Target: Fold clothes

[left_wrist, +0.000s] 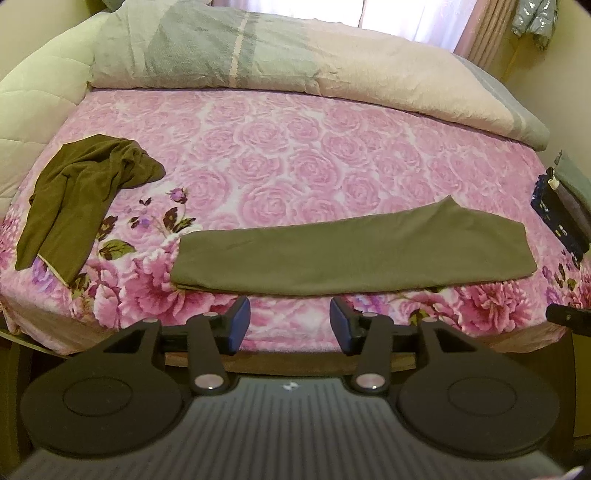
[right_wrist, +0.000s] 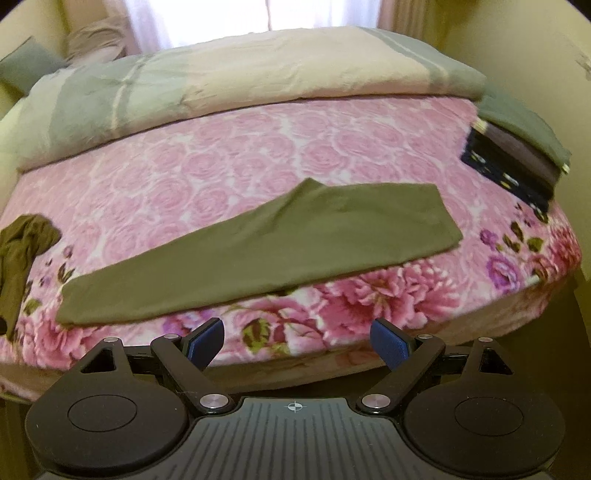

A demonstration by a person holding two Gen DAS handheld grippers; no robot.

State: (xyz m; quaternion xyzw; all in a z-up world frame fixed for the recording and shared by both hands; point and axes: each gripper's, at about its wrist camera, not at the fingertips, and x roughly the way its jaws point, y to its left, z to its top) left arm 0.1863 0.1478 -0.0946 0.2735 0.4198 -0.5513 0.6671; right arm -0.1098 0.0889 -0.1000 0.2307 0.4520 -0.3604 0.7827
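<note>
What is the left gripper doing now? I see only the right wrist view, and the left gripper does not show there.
Observer: The left gripper is open with nothing between its pads. It hangs over the near edge of the bed, in front of the folded olive garment.
Operator: The dark cloth at my left edge is cut off. What is it?
Observer: The left wrist view shows all of it: a darker olive garment, crumpled, lying apart from the folded one.
Operator: Is there other clothing in the room?
Observer: A pale shiny garment hangs beside the curtain, off the bed.
</note>
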